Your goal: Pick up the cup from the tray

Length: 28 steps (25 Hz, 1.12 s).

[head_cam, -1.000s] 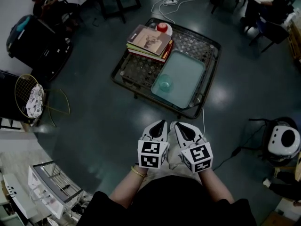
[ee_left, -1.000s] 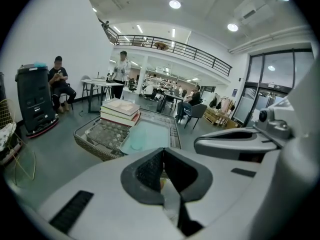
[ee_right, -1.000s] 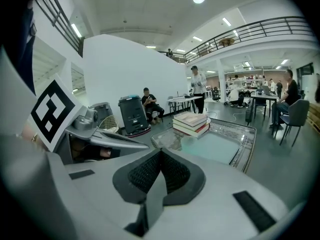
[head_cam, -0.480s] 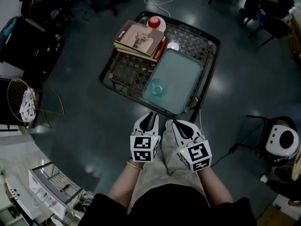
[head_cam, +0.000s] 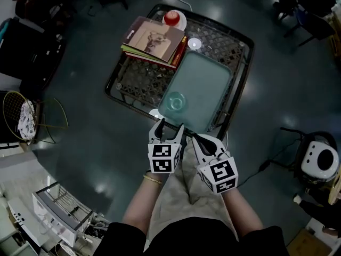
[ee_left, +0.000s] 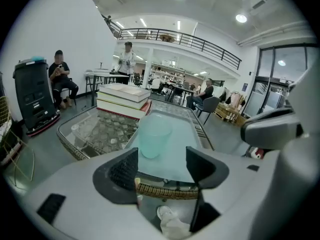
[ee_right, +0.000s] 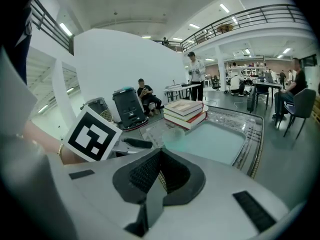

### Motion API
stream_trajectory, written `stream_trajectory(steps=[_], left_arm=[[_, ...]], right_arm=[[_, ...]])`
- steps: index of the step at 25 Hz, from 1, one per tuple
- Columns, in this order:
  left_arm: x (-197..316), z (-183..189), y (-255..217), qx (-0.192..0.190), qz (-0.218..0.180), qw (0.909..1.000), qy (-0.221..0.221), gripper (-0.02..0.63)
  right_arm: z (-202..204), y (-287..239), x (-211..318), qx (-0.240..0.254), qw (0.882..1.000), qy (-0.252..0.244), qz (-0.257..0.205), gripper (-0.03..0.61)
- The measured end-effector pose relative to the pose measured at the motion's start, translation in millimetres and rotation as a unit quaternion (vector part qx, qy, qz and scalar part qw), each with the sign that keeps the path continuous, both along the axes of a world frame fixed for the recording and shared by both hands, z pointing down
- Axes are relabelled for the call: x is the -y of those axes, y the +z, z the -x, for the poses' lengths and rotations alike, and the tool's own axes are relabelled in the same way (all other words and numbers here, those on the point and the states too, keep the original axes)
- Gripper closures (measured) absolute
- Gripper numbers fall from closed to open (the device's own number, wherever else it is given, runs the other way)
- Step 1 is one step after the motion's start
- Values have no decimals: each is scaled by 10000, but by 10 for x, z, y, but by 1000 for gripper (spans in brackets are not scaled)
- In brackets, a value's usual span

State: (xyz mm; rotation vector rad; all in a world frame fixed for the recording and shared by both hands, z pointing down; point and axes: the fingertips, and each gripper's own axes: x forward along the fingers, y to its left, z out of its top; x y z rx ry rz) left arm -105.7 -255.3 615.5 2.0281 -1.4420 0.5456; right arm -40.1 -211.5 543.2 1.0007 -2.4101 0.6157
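Observation:
A pale green translucent cup (head_cam: 175, 102) stands upright at the near left corner of the light green tray (head_cam: 205, 84), which lies on a glass-topped wicker table (head_cam: 139, 80). In the left gripper view the cup (ee_left: 154, 135) sits just beyond the jaws, on the tray (ee_left: 176, 129). My left gripper (head_cam: 167, 129) is near the table's front edge, short of the cup; its jaws are opening with nothing between them. My right gripper (head_cam: 198, 138) is beside it to the right, shut and empty. The right gripper view shows the cup (ee_right: 173, 135) faintly ahead.
A stack of books (head_cam: 154, 41) lies at the table's far left, with a red-capped white container (head_cam: 174, 20) behind it. People sit and stand at the back of the room (ee_left: 60, 81). A black bin (ee_left: 32, 96) stands left; a white appliance (head_cam: 319, 161) is on the floor at right.
Both grippers have moved forward to the table's front edge, nearer the cup. The left gripper's jaws have gone from shut to apart.

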Motion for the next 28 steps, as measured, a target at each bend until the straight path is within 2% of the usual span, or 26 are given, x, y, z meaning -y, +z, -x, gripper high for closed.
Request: stream_trajectory(steps=[4, 9, 25, 28], left_arm=[[206, -18, 175, 125, 54, 9999, 10, 281], [433, -55, 348, 243, 67, 9997, 44, 255], [893, -71, 672, 683, -32, 9977, -27, 239], [924, -79, 670, 666, -68, 9978, -30, 241]], right_arm=[[39, 101, 74, 27, 10000, -23, 93, 571], [38, 240, 98, 45, 9997, -34, 231, 571], [-69, 490, 200, 79, 9988, 71, 483, 571], [-79, 502, 201, 85, 9987, 80, 498, 571]])
